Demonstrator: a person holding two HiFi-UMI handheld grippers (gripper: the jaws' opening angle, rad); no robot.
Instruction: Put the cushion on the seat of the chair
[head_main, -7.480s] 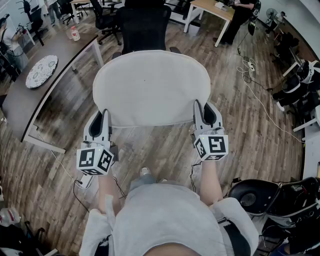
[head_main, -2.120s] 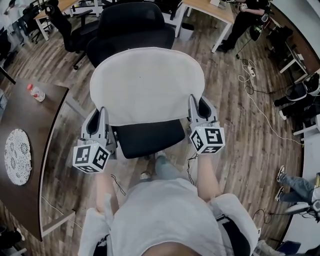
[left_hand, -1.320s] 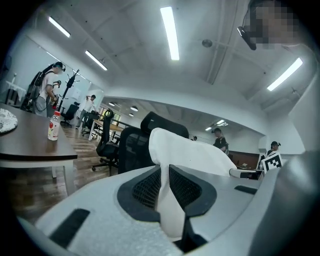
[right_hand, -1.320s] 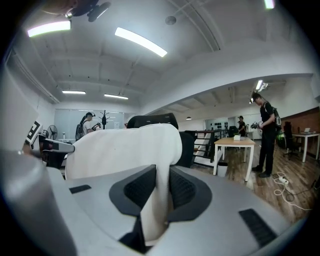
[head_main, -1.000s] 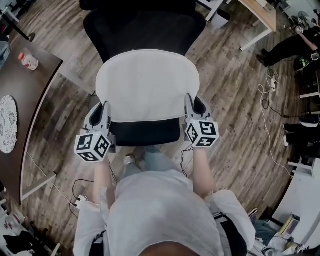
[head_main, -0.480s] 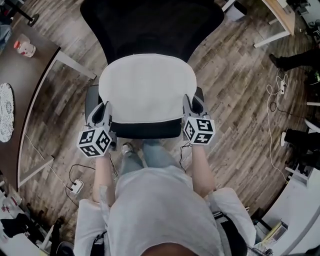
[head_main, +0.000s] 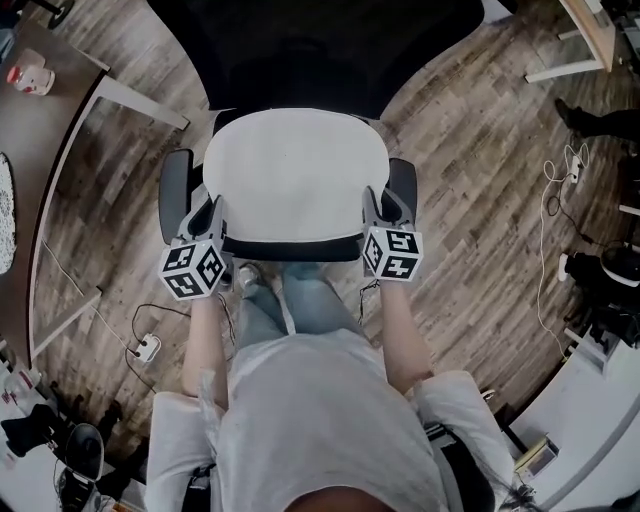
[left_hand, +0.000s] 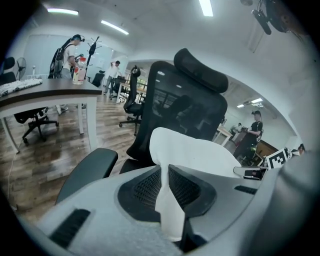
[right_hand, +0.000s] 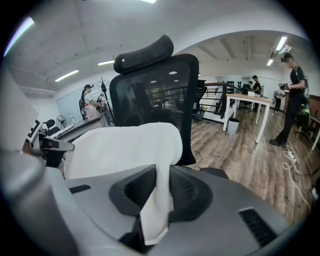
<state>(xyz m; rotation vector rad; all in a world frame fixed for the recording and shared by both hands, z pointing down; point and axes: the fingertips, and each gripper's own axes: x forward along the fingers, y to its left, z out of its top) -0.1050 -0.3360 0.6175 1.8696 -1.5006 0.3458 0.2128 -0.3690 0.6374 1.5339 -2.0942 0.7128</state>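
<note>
White cushion (head_main: 295, 175) is clamped at its near corners by left tongs (head_main: 212, 208) and right tongs (head_main: 374, 202). It is held squarely over the seat (head_main: 290, 248) — long axis across the frame.

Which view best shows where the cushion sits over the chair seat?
Head view: it looks down on the whole cushion, with the black front of the seat showing at its near edge. The left gripper view and right gripper view show only a cushion edge pinched in the left tongs and right tongs.

An office, by its desks (right_hand: 247, 99) and swivel chairs (right_hand: 155, 95)
</note>
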